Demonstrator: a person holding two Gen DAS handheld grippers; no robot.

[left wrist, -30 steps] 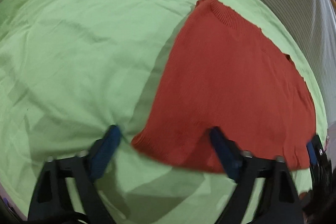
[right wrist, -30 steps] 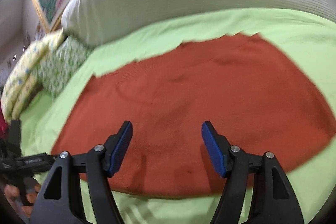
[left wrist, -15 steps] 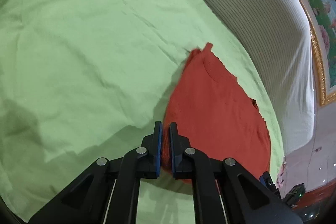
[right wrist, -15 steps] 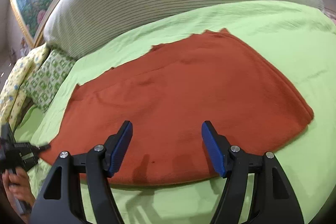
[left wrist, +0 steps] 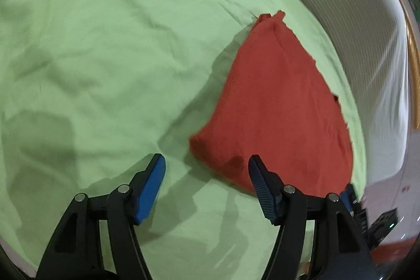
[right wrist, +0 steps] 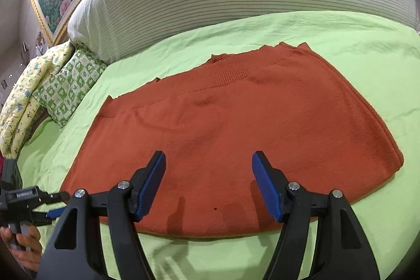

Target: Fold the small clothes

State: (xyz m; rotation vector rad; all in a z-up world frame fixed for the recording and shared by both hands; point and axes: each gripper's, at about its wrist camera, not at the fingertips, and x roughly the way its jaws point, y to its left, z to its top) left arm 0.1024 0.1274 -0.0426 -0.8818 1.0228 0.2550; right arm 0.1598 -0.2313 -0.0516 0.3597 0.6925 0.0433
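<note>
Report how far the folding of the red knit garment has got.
Done: the red knit garment lies flat on the green sheet, layered edges along one side suggesting a fold. In hand: nothing; the left gripper has just been opening, nothing between its jaws; the right gripper hovers open. Left: probably further folds.

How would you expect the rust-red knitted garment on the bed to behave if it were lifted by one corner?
The knitted garment would probably drape and sag, since it lies limp and flat on the green sheet. Its stacked edge layers might slide apart. The ribbed knit suggests it grips the fingers rather than slipping.
</note>
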